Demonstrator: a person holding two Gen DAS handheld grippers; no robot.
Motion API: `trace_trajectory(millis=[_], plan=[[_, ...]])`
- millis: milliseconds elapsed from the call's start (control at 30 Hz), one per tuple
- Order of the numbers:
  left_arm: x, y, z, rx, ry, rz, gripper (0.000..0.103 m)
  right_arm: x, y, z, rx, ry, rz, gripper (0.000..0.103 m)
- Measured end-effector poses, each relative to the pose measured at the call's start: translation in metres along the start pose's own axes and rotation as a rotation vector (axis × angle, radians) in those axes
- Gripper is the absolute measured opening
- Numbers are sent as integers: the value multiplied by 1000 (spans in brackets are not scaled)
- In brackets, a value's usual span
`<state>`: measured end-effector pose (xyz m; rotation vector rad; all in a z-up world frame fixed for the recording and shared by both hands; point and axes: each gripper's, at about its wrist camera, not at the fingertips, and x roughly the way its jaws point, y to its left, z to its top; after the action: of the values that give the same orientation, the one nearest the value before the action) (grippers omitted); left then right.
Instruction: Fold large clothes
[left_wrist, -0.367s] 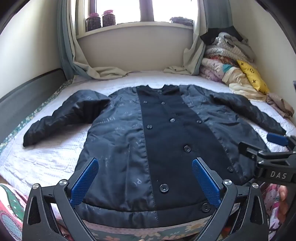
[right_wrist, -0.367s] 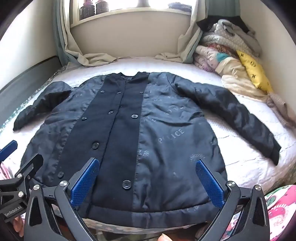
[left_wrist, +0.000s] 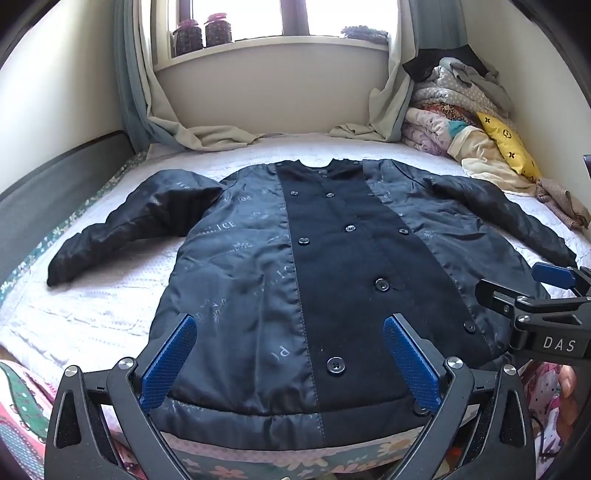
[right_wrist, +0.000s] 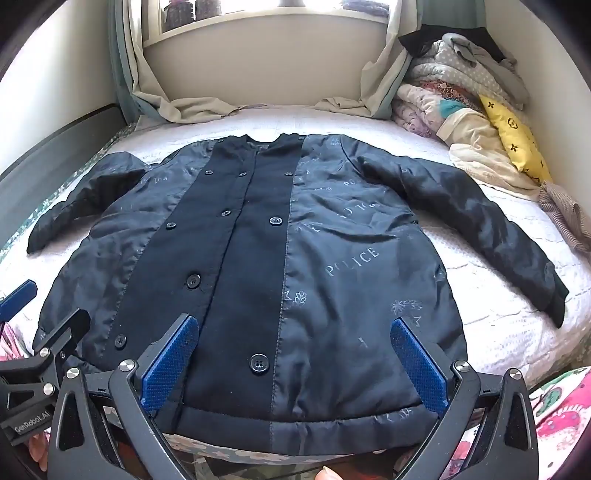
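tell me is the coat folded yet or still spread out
Spread out. The coat lies flat, front up on the bed, both sleeves out sideways, no fold made.

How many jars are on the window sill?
2. One dark glass jar with a pink lid stands left on the white window sill; the second dark jar is beside it, to its right. The grey curtain may hide more.
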<state>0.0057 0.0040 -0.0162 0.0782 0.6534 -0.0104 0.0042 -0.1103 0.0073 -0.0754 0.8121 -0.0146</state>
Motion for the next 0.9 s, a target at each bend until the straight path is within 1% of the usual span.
trace_trajectory(millis=[267, 900], plan=[[0, -2, -1, 4, -4, 3, 102, 8, -11, 4, -2, 16, 20, 103], [1, -1, -2, -3, -4, -3, 102, 8, -12, 5, 9, 20, 44, 103]])
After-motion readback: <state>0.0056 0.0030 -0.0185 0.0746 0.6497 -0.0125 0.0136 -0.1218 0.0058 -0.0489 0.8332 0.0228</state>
